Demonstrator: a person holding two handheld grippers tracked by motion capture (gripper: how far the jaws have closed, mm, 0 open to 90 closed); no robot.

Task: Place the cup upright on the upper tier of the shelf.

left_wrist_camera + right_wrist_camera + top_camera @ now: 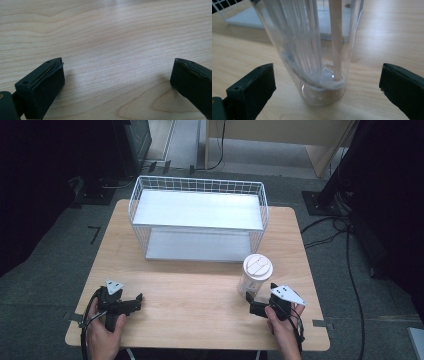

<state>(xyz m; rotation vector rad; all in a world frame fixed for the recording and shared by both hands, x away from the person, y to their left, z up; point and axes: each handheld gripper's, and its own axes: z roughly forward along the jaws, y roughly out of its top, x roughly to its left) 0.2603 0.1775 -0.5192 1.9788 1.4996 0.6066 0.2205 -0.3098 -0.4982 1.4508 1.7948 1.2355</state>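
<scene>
High view: a clear lidded cup (pixel 256 276) is seen at four o'clock on the worktop (pixel 200 290), between the wide-open right claw (pixel 260 302). The left claw (pixel 137 301), at eight o'clock, is spread wide and empty.

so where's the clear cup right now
In the high view the clear cup stands on the table's right side, just ahead of the right hand-held gripper, before the wire basket.

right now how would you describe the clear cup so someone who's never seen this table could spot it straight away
Start at the wooden table and find the white wire basket at its far side. Just in front of the basket's right corner stands the clear cup, upright, directly ahead of the right tongs, whose jaws stand open on either side of it. Its see-through wall, white lid and the wooden stick inside set it apart.
</scene>
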